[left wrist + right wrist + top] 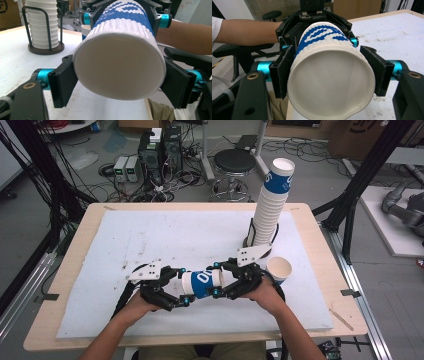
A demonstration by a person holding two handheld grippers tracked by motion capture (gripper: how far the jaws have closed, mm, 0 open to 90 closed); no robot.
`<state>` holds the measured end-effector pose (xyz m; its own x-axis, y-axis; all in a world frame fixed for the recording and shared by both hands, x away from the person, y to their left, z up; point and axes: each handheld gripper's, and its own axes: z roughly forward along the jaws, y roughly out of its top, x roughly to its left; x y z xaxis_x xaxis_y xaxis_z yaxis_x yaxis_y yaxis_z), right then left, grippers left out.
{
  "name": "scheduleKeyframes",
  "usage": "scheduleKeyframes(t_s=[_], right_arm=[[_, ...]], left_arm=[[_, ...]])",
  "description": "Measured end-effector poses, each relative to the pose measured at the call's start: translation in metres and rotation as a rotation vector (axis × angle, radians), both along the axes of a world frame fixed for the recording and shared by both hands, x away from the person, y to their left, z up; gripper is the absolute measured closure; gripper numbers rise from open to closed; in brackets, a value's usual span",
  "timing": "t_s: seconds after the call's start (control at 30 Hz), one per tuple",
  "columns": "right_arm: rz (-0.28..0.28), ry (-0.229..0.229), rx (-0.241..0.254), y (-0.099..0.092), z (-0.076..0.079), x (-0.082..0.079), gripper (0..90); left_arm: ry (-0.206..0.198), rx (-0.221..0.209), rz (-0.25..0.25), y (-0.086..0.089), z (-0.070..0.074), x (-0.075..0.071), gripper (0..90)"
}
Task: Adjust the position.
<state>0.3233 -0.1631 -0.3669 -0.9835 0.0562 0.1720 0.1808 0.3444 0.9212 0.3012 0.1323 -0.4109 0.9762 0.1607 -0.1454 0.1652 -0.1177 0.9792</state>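
between left gripper [183, 289] and right gripper [218, 279], both clamped: paper cups [202, 283]

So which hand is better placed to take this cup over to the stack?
Right, probably. The right tool grips the cup, and the stack stands just behind it on that side; the left tool would have to cross over.

Both grippers' fingers [62, 82] clamped inward

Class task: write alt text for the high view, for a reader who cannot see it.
Two hand-held grippers, left gripper and right gripper, clamp a blue-and-white paper cup lying sideways between them above a white mat. Behind stand a tall cup stack and a single cup.
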Motion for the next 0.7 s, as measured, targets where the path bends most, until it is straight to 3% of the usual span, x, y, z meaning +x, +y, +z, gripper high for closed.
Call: scheduleKeyframes(t_s=[0.4,0.5,0.7], right_arm=[[-0.009,0.024,-0.009,-0.0002,0.0004,-0.0005,31.4],[-0.031,0.034,0.002,0.0001,0.0011,-0.0006,19.7],[-0.038,0.033,0.003,0.0018,0.0018,-0.0012,19.6]], left_arm=[[-0.019,-0.008,-0.014,0.0031,0.0020,-0.0002,30.9],[-0.022,-0.008,-0.011,0.0034,0.0025,0.0001,31.5],[-0.023,-0.001,-0.007,0.0049,0.0027,0.0009,32.5]])
